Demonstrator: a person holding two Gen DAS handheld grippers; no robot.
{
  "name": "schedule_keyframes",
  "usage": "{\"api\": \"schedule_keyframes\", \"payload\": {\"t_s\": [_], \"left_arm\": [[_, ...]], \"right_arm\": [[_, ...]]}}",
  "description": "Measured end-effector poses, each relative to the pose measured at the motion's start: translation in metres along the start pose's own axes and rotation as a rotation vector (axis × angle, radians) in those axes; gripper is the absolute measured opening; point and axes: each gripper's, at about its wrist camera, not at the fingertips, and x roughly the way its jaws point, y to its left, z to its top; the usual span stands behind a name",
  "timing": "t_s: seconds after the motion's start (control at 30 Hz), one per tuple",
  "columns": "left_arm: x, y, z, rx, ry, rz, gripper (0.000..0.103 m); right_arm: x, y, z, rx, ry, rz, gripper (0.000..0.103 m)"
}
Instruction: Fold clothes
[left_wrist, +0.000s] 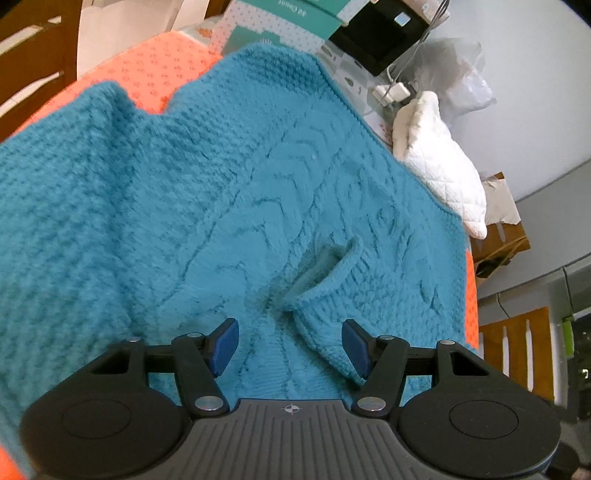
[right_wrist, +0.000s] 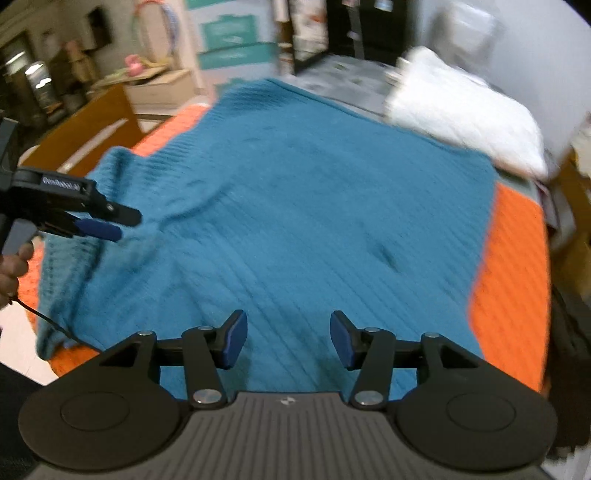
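Observation:
A teal cable-knit sweater (left_wrist: 207, 192) lies spread over an orange mat (left_wrist: 155, 74). My left gripper (left_wrist: 290, 345) hovers low over it with the jaws apart. A ribbed cuff (left_wrist: 325, 280) lies folded onto the body just ahead of the gripper, and its edge runs down beside the right blue pad (left_wrist: 356, 347). In the blurred right wrist view, my right gripper (right_wrist: 288, 339) stands open above the sweater (right_wrist: 314, 206), with nothing pinched between its pads. The left gripper (right_wrist: 122, 223) shows at the left there, held by a hand (right_wrist: 11, 266) over a bunched sleeve.
A white quilted cushion (left_wrist: 439, 162) (right_wrist: 465, 110) sits at the sweater's far right edge. Teal-and-white boxes (left_wrist: 280, 29) and a black device (left_wrist: 380, 33) stand behind. Wooden furniture (right_wrist: 85, 122) borders the left. The orange mat (right_wrist: 513, 277) shows bare on the right.

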Motion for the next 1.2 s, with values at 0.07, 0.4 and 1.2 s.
{"api": "schedule_keyframes", "payload": {"t_s": [0.07, 0.4, 1.2], "left_arm": [[0.008, -0.002, 0.0, 0.002, 0.015, -0.01, 0.065], [0.048, -0.016, 0.002, 0.008, 0.065, -0.018, 0.063], [-0.025, -0.021, -0.038, 0.089, 0.093, 0.052, 0.012]], "right_arm": [[-0.007, -0.012, -0.016, 0.041, 0.01, -0.039, 0.06], [-0.036, -0.064, -0.103, 0.302, 0.051, -0.191, 0.068], [-0.056, -0.062, -0.142, 0.234, 0.076, -0.074, 0.019]]}}
